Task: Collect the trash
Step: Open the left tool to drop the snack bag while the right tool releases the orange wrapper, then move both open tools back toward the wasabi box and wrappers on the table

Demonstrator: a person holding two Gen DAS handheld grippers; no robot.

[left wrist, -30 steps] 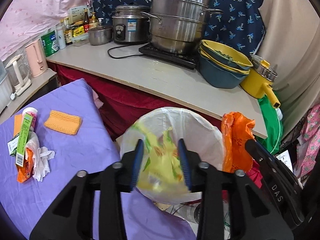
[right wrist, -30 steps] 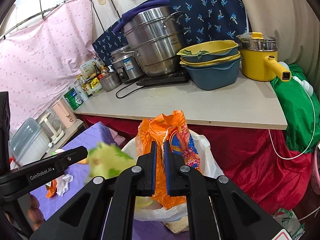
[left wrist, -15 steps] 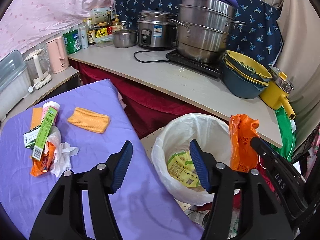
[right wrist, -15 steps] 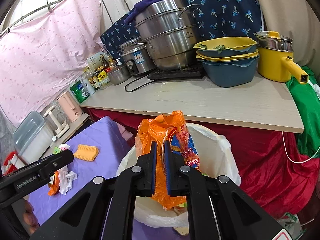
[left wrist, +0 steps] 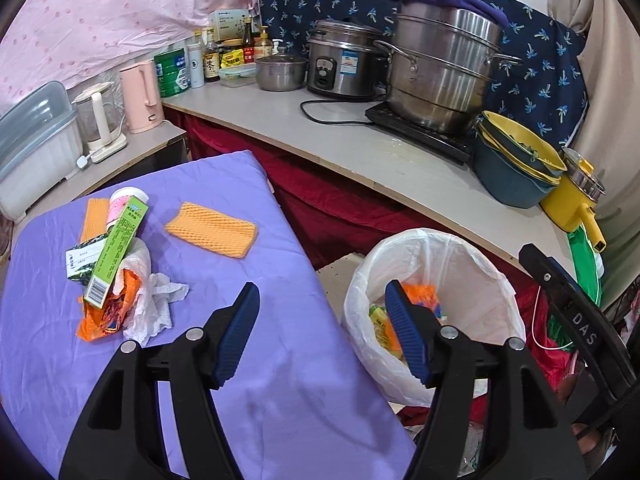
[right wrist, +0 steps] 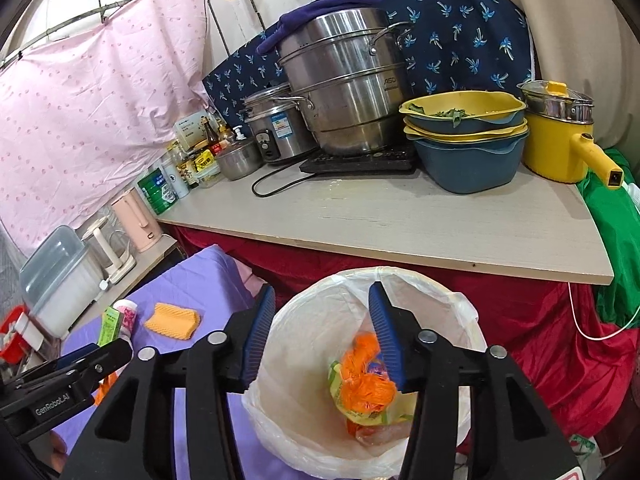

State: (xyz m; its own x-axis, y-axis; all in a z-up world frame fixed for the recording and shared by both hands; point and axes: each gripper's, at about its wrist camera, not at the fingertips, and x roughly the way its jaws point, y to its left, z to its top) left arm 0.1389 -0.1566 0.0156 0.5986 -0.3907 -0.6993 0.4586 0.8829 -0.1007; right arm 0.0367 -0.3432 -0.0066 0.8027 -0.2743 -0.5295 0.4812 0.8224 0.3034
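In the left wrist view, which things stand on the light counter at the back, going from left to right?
Green tin → small steel pot → rice cooker → big steel steamer → stacked blue and yellow bowls → yellow pot.

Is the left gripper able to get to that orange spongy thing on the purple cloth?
Probably yes. The left gripper is empty, its jaws opening, and the orange spongy pad lies alone on the purple cloth ahead of it, with nothing between them.
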